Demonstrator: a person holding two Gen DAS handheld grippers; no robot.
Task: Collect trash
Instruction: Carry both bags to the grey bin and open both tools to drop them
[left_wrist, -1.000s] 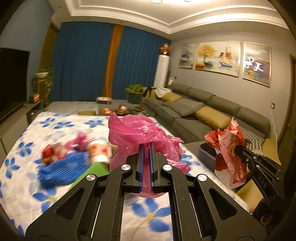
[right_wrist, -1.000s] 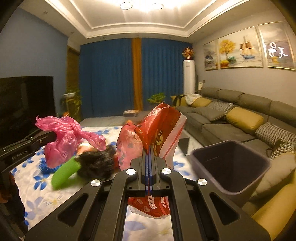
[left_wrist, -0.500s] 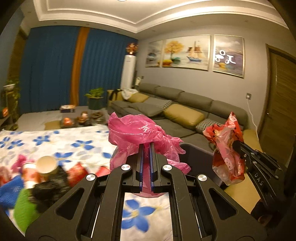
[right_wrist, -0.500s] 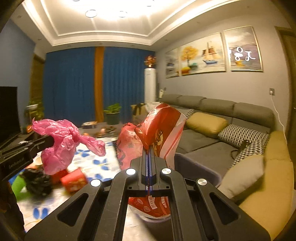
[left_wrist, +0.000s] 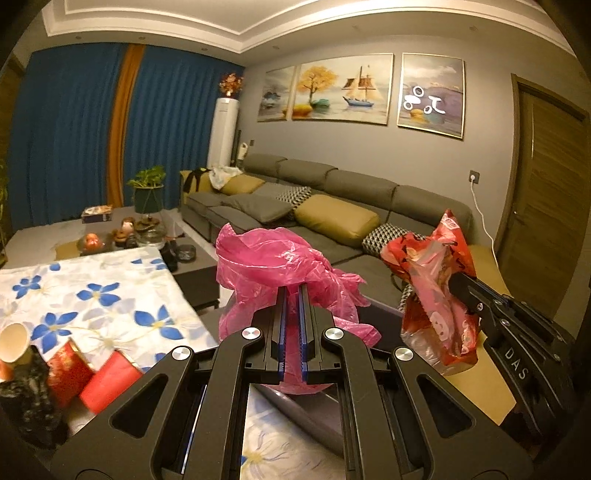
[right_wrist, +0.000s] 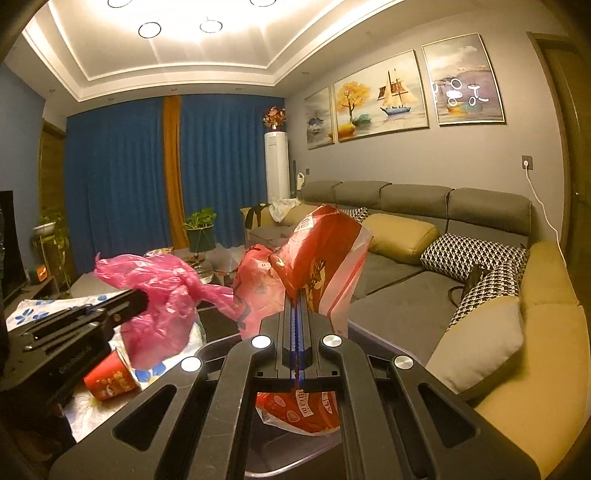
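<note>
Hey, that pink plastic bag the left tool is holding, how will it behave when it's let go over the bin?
The pink plastic bag looks thin and crumpled, so probably floppy and very light. Pinched in the left tool, it billows above and sags below, so it may drift rather than drop straight into the bin.

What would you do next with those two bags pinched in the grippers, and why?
Probably open the right gripper and let the red bag fall. Its lower end already hangs over the grey bin beside the table, so it looks ready to drop in. The left gripper can follow with the pink bag, which also hangs near the bin's rim.
</note>
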